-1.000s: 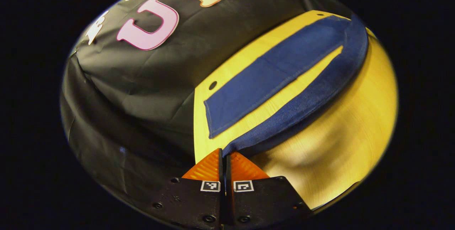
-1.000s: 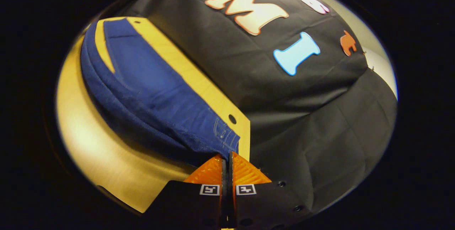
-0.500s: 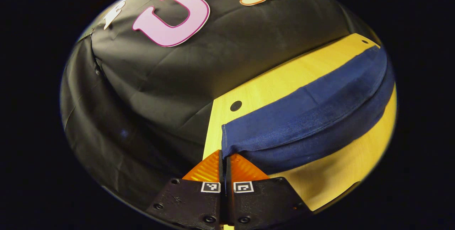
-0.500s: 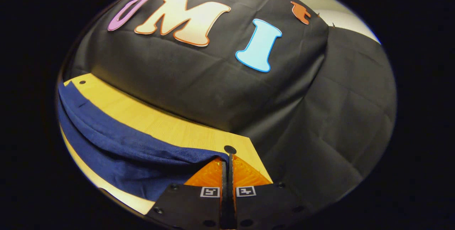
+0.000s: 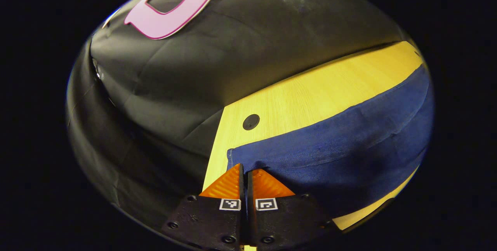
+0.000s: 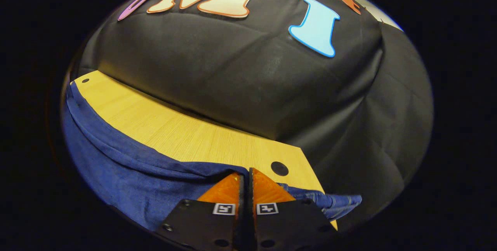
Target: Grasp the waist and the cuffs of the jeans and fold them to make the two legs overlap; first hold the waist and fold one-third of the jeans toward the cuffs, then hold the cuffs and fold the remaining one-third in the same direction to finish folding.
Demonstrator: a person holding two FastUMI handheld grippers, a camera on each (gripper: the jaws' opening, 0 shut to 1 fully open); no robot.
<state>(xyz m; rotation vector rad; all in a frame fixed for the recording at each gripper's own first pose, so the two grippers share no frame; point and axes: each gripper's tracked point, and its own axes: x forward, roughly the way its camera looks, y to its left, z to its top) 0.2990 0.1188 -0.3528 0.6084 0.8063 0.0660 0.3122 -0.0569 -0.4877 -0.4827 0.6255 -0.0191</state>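
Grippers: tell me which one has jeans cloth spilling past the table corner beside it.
The right gripper: a stitched bunch of the jeans hangs off the table corner beside it. By the left gripper the hemmed edge stops on the table.

Left gripper (image 5: pixel 245 170), right gripper (image 6: pixel 245 175) — black screwed bodies, square coded markers, ribbed pads.

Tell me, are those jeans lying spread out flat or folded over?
Folded lengthwise: the jeans form one doubled band on the table, one layer over another. Each tool pinches an end.

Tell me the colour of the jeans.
Dark blue denim jeans, clearest in the left gripper view.
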